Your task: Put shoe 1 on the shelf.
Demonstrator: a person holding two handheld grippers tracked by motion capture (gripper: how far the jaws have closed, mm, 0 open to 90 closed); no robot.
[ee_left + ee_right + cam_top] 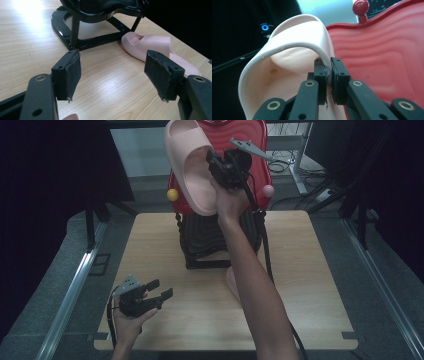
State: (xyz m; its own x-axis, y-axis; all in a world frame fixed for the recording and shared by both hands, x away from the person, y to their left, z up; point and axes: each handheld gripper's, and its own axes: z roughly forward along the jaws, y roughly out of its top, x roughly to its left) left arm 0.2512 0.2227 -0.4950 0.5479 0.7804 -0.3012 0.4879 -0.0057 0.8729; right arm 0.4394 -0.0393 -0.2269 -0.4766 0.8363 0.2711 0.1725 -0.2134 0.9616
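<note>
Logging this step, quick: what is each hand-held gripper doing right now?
Left hand-held gripper: open, holding nothing, low over the table.
Right hand-held gripper: closed on the raised pink slipper.

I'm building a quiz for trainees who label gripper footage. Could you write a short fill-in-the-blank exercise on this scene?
1. The right gripper is shut on the strap of a pale ___ foam slipper.
2. The left gripper hovers with its jaws ___.
3. The second pink slipper lies on the light ___ table.
4. The raised slipper is held before a ___ ribbed plastic rack.

Missing words: pink; open; wooden; red
</note>
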